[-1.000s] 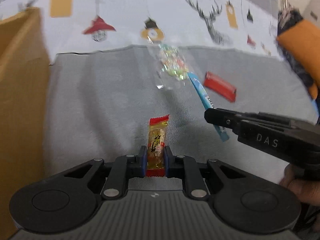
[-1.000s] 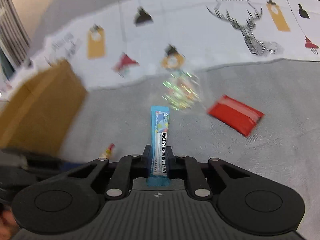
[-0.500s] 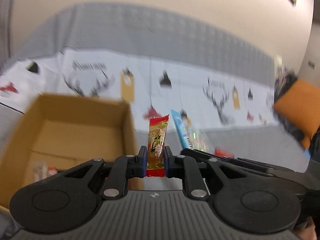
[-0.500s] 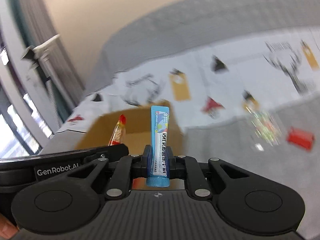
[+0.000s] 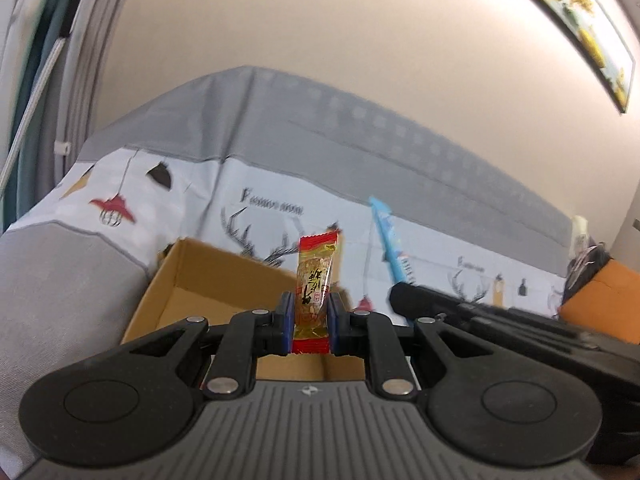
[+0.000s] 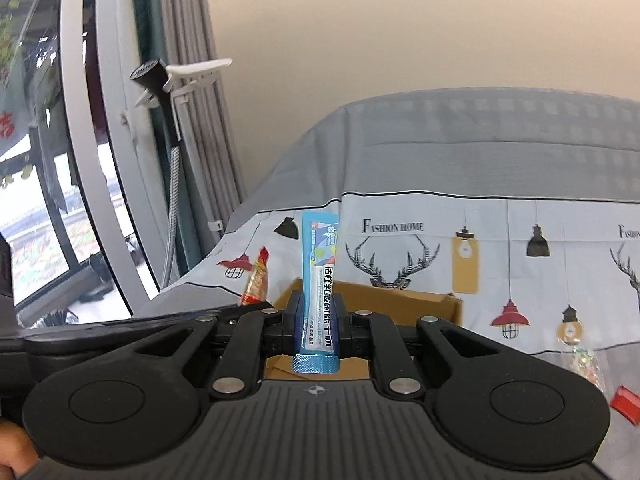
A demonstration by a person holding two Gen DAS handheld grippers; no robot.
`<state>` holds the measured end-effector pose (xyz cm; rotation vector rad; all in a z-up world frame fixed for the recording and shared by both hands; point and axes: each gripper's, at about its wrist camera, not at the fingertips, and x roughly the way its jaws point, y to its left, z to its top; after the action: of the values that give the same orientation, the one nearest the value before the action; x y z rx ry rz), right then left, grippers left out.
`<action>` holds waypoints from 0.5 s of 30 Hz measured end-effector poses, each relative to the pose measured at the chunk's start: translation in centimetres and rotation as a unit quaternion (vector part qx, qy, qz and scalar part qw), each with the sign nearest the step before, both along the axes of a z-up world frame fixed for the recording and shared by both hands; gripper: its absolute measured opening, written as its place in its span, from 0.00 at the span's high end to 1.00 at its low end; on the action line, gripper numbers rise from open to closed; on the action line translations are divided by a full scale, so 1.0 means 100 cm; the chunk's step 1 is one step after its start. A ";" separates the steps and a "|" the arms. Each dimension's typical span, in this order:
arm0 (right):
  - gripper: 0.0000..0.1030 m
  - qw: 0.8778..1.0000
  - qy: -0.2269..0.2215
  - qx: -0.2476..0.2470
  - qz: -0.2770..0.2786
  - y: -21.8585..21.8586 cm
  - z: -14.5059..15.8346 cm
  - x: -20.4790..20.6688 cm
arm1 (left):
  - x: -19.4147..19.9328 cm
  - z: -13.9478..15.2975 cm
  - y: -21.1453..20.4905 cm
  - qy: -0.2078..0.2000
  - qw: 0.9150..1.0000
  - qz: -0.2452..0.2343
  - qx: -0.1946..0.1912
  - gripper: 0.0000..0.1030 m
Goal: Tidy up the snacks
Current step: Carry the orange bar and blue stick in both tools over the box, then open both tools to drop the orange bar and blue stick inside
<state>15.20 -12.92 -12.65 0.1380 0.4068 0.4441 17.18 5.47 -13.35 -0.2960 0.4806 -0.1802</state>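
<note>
My left gripper (image 5: 308,320) is shut on a small red and yellow candy bar (image 5: 314,288), held upright above the near edge of an open cardboard box (image 5: 216,280). My right gripper (image 6: 318,322) is shut on a tall blue snack stick (image 6: 319,280), also standing up over the box (image 6: 400,300). In the left wrist view the blue stick (image 5: 388,240) and the right gripper's black body (image 5: 480,320) show to the right. In the right wrist view the candy bar (image 6: 256,278) pokes up at the left.
The box sits on a grey sofa with a printed white cover (image 5: 192,196). A clear bag of sweets (image 6: 582,364) and a red packet (image 6: 626,404) lie on the seat at the right. An orange cushion (image 5: 604,304) is at the far right. A window and curtains stand left.
Both grippers have lifted off the sofa seat with their snacks and swung left, up over the cardboard box. The loose snacks on the seat have dropped out of the left view.
</note>
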 end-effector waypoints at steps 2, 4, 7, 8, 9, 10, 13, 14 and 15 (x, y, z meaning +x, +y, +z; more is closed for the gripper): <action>0.86 1.000 0.006 -0.014 0.001 0.010 -0.005 0.005 | 0.008 -0.012 0.011 0.013 1.000 0.004 0.004 0.82; 0.86 1.000 0.016 -0.027 -0.001 0.020 -0.016 0.011 | 0.021 -0.031 0.022 0.035 0.999 0.023 0.028 0.82; 0.86 0.994 0.015 -0.106 -0.017 0.039 -0.043 0.017 | 0.045 -0.068 0.043 0.098 0.994 0.045 0.027 0.82; 0.86 0.993 0.031 -0.112 -0.016 0.041 -0.056 0.023 | 0.051 -0.079 0.047 0.115 0.992 0.048 0.025 0.82; 0.86 0.993 0.046 -0.109 -0.016 0.042 -0.067 0.027 | 0.056 -0.089 0.051 0.131 0.990 0.048 0.024 0.82; 0.86 0.992 0.065 -0.106 -0.018 0.042 -0.078 0.031 | 0.060 -0.099 0.053 0.148 0.988 0.044 0.023 0.82; 0.86 0.989 0.120 -0.088 -0.018 0.042 -0.112 0.040 | 0.067 -0.118 0.054 0.182 0.982 0.037 0.021 0.82; 0.86 0.988 0.133 -0.081 -0.015 0.042 -0.120 0.042 | 0.068 -0.122 0.054 0.188 0.981 0.037 0.024 0.82; 0.86 0.986 0.146 -0.075 -0.013 0.042 -0.127 0.044 | 0.068 -0.125 0.054 0.193 0.980 0.038 0.029 0.82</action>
<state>19.59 -8.70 -25.31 0.0621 0.7247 0.3663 23.97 10.84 -25.85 -0.2918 0.8563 -0.0323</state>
